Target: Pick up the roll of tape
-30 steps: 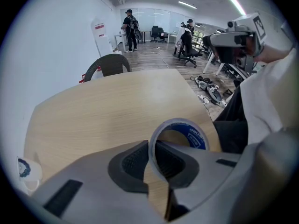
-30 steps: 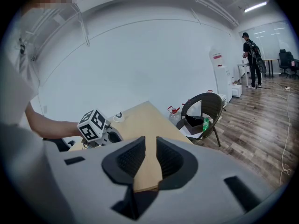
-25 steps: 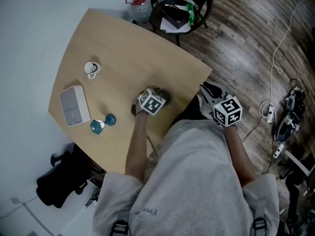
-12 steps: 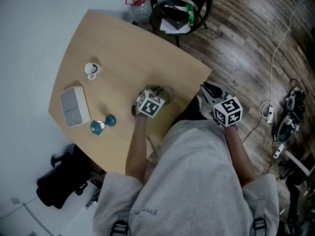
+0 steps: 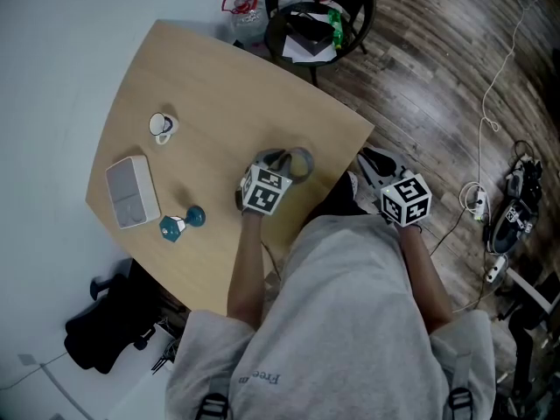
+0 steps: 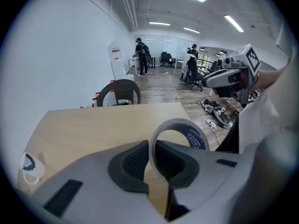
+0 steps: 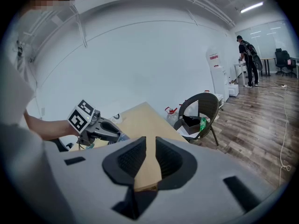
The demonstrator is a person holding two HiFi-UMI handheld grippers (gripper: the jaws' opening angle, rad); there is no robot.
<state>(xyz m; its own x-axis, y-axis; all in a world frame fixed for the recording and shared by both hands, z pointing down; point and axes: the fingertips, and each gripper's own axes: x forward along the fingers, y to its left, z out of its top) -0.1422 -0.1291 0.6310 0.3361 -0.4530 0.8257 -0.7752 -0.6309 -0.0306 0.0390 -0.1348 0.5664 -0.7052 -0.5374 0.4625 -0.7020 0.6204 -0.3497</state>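
**Roll of tape** [image 6: 195,136]: grey ring with a blue printed core. It stands on edge in the left gripper [image 6: 152,157], hole facing across the jaws. In the head view it sits at that gripper's tip [image 5: 282,161], above the table [image 5: 201,86] near the edge closest to the person. It looks raised off the top, though the view from above cannot confirm a gap.

**Left gripper:** fingers narrow, clamped on the ring's wall. The right pad [image 6: 174,162] shows through the hole, so one finger appears to be inside the ring and the other outside. The rest of the ring hangs off to the right of the grip line.

**Right gripper** [image 7: 150,160]: held off the table beside the person's body [image 5: 374,169]. Its jaws are closing with nothing between them, and only the table corner shows beyond.

**Governing relation:** the tape is already between the left fingers and well apart from the right gripper. Judged from this, the remaining move is a straight lift by the left hand. The off-centre grip may let the ring swing or slip.

**Also on the table:** mug [image 5: 161,125], white box [image 5: 131,188] and a small teal object [image 5: 179,221], all well apart from the tape.
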